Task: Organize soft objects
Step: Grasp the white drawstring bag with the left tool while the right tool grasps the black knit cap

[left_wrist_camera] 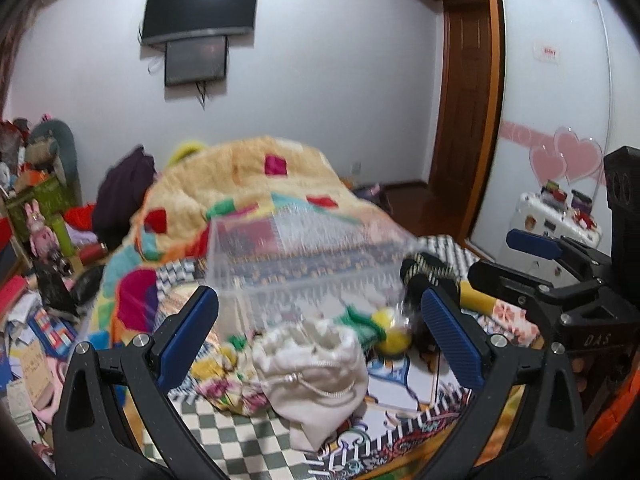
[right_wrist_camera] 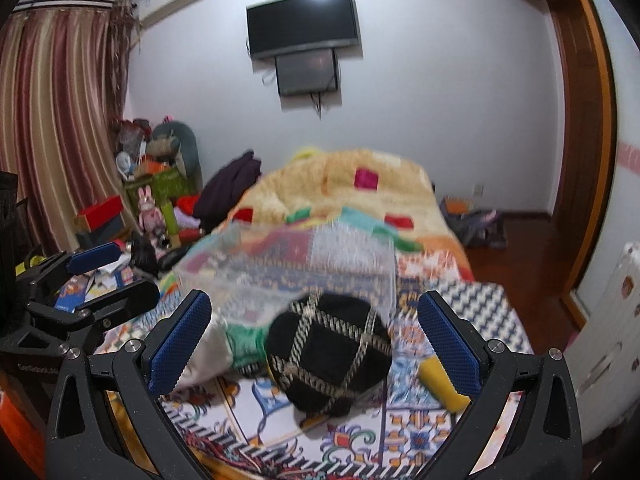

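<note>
A clear plastic storage box (left_wrist_camera: 304, 256) stands on the patterned bedspread, also in the right wrist view (right_wrist_camera: 304, 268). In front of it lie a white drawstring pouch (left_wrist_camera: 316, 376), a green and yellow soft toy (left_wrist_camera: 380, 328) and a black soft ball with gold cord (right_wrist_camera: 330, 354). The ball shows partly in the left wrist view (left_wrist_camera: 424, 276). My left gripper (left_wrist_camera: 320, 338) is open, with the white pouch between its fingers. My right gripper (right_wrist_camera: 314, 344) is open around the black ball. A yellow soft item (right_wrist_camera: 442, 384) lies by its right finger.
A heaped yellow patchwork blanket (left_wrist_camera: 248, 192) fills the bed behind the box. Clutter of boxes and toys (right_wrist_camera: 148, 208) stands at the left. A white cabinet (left_wrist_camera: 556, 224) and wooden door frame (right_wrist_camera: 588, 120) are at the right. The right gripper (left_wrist_camera: 560, 272) shows in the left wrist view.
</note>
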The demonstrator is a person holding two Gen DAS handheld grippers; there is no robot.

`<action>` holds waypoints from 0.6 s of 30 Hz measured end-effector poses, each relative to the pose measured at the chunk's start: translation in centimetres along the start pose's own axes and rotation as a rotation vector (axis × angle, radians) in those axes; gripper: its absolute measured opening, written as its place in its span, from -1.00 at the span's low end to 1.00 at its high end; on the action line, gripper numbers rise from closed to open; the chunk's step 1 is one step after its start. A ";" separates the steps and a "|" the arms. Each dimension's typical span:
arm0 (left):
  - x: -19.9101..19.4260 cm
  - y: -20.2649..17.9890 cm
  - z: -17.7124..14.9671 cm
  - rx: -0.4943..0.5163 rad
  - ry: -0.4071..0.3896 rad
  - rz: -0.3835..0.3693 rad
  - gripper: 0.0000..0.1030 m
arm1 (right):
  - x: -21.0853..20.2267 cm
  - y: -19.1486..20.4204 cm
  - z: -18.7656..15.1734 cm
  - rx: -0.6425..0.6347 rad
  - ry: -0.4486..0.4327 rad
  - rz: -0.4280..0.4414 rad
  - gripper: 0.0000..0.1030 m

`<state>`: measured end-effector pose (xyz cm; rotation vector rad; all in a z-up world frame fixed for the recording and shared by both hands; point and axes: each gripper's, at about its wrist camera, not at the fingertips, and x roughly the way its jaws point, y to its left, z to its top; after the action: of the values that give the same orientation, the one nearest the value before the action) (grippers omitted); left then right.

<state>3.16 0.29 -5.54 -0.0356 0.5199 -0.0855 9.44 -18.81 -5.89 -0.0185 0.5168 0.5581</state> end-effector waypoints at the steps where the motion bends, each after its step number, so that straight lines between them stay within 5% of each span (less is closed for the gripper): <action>1: 0.7 0.2 -0.4 -0.005 0.025 0.002 1.00 | 0.3 -0.2 -0.3 0.006 0.018 -0.002 0.99; 9: 3.6 1.5 -3.2 -0.045 0.143 -0.013 1.00 | 2.2 -1.0 -1.5 0.056 0.124 0.027 0.89; 12: 4.3 1.6 -4.2 -0.044 0.171 -0.019 0.97 | 3.1 -1.0 -1.9 0.068 0.154 0.032 0.71; 18: 5.2 1.7 -5.0 -0.068 0.212 -0.056 0.47 | 3.7 -1.4 -2.1 0.124 0.185 0.073 0.41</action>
<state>5.28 1.45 -12.51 -0.1081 0.7339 -0.1268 11.87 -18.52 -9.62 0.0672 0.7343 0.5977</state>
